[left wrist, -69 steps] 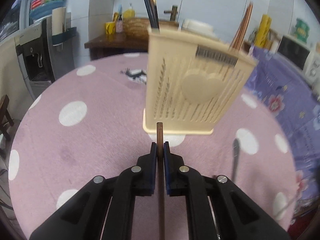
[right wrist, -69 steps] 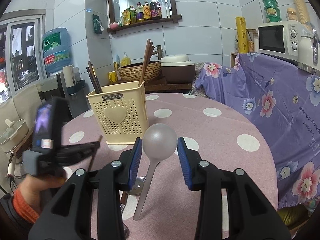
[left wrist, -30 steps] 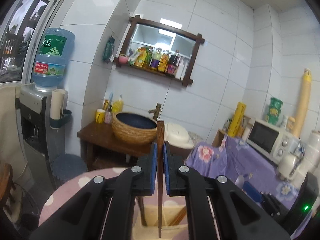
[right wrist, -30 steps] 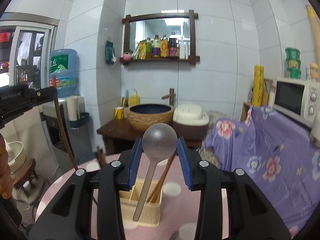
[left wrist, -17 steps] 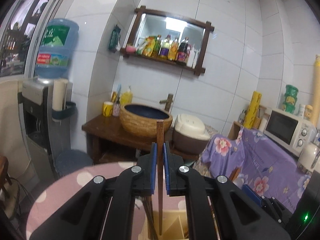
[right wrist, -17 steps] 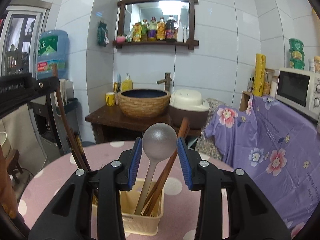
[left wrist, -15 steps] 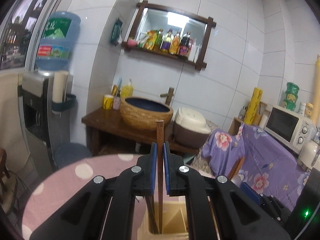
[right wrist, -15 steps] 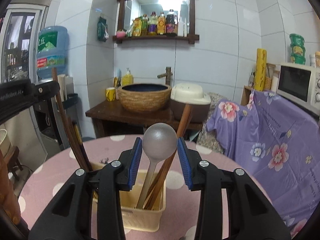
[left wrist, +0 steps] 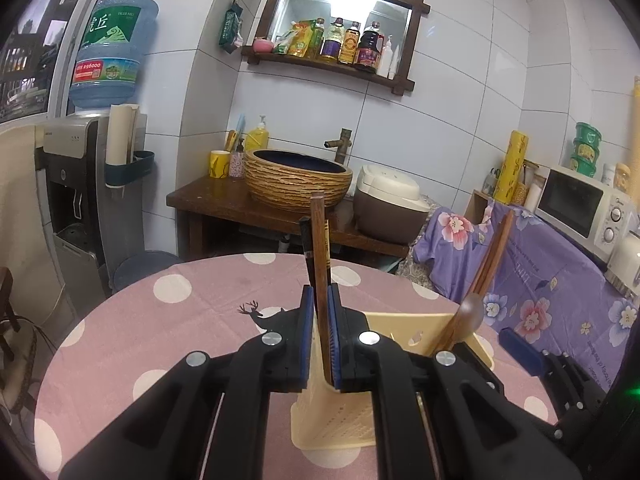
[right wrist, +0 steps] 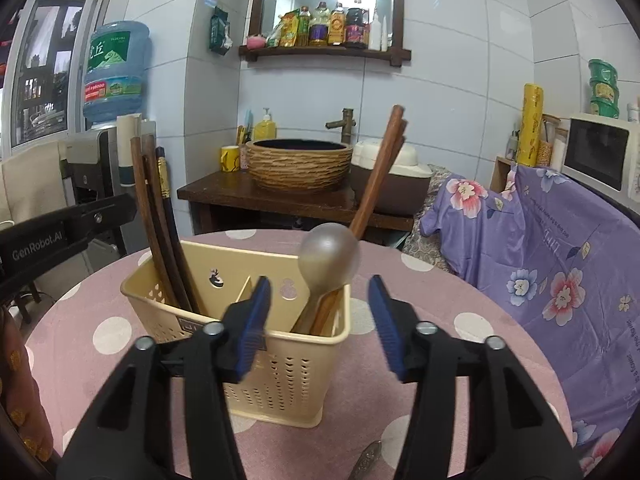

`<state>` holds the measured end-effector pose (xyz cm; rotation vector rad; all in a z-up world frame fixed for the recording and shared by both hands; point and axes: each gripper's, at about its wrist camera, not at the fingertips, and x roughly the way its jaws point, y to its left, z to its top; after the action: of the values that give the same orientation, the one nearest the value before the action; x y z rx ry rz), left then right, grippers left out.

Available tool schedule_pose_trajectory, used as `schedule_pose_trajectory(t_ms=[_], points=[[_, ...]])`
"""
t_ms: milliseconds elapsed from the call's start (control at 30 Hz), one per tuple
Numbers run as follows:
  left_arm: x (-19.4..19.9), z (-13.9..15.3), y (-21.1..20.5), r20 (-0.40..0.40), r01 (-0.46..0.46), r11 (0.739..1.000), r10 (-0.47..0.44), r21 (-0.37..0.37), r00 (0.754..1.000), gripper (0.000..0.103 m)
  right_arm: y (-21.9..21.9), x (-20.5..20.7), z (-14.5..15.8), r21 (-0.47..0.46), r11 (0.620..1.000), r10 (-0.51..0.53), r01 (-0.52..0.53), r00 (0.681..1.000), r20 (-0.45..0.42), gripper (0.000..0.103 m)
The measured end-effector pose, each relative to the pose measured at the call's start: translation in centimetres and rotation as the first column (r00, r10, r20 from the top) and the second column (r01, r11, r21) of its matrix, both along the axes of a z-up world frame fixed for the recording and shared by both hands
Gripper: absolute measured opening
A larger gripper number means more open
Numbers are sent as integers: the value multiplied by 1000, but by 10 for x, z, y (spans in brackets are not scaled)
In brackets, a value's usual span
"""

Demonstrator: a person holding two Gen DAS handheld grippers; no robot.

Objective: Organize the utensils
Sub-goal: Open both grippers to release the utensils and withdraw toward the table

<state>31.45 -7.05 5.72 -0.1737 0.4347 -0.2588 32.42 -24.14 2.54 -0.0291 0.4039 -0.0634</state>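
Note:
A cream plastic utensil holder [right wrist: 280,356] stands on the round table. My left gripper [left wrist: 320,300] is above its left compartment with a brown chopstick [left wrist: 319,240] upright between its pads. Its jaws are just starting to open, and the chopstick's lower end is inside the holder [left wrist: 340,424]. Beside it stands a black chopstick [left wrist: 306,240]. My right gripper [right wrist: 319,292] has its jaws opening wide. The grey spoon [right wrist: 330,256] stands free in the right compartment, and neither pad touches it. It leans on several brown chopsticks [right wrist: 380,168]. The left compartment holds dark chopsticks [right wrist: 156,220].
The table carries a pink cloth with white dots [right wrist: 460,340]. A metal utensil handle [right wrist: 366,460] lies on it near the front edge. A surface under purple floral cloth [right wrist: 560,260] is at the right. Behind are a woven basin [right wrist: 298,164] and a water dispenser [left wrist: 80,200].
Both grippers came down to the holder. The right jaws spread and let go of the spoon, which now stands in the right compartment. The chopstick's lower end went into the left compartment.

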Motion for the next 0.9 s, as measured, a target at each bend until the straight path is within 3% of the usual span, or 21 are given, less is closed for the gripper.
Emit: schedule_pose_trajectory(t_ms=[67,167,333,500,733,900], points=[[-9,0,7,3,2,1000,-2,-13,1000,27,-3,-10,2,14,1000,8,-8,1000,7,59],[-29,-2,17,11,0,999,0,-40,1000,43,-6,-30,3,22,999,25,-25,1000,1,59],[-61,-15,28,-31,15,998,-16,-54,999,46,-16,-72,-5,84,996,32,-28,998,-48,59],[-93,-34,35,-58,14,1000,-15,-16,998,46,-18,-115,-22,76,997,35,-28,995,-97,59],[-118,-70,44,-126,13,1000,-10,22,992,46,-37,-154,-72,183,983,16,29,971,-238,59],[-123,-88,40,-174,41,999,-36,28,984,46,-43,-170,-99,187,982,26,32,953,-300,59]])
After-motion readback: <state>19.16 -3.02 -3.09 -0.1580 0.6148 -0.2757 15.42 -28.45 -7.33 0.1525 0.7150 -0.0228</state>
